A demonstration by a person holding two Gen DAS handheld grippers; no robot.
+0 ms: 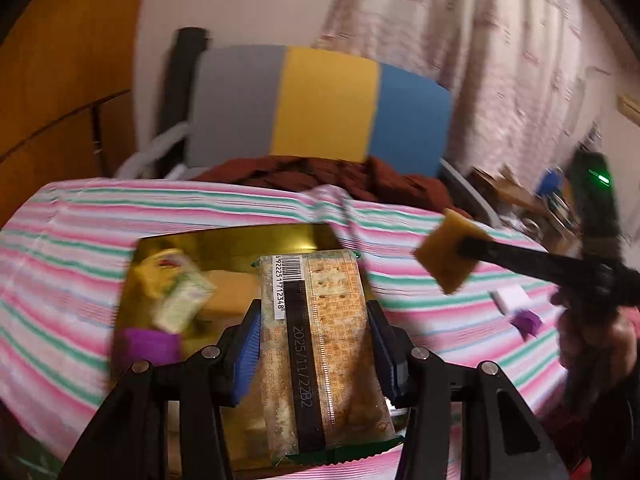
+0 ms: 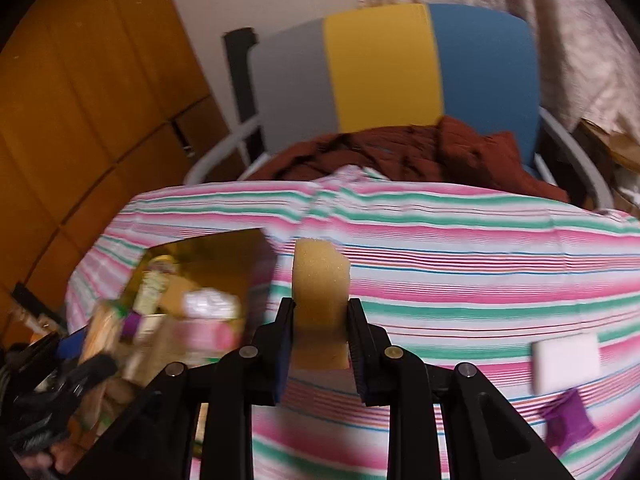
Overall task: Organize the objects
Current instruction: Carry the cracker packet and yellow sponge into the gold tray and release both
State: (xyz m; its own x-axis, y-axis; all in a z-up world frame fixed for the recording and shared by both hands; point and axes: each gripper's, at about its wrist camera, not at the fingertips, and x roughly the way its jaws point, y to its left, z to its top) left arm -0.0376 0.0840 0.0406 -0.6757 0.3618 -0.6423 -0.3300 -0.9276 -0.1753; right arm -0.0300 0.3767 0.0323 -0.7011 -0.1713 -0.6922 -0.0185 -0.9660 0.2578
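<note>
Two tools clamped — left [image 1: 312,344] on cracker pack [image 1: 320,344], right [image 2: 320,344] on sponge [image 2: 320,292] (both lifted).

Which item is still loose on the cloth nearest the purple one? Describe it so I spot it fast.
On the striped cloth, look right of the gold box, near the edge. The white block lies flat just above the purple packet. It is plain white and rectangular, unlike the crinkled purple wrapper.
</note>
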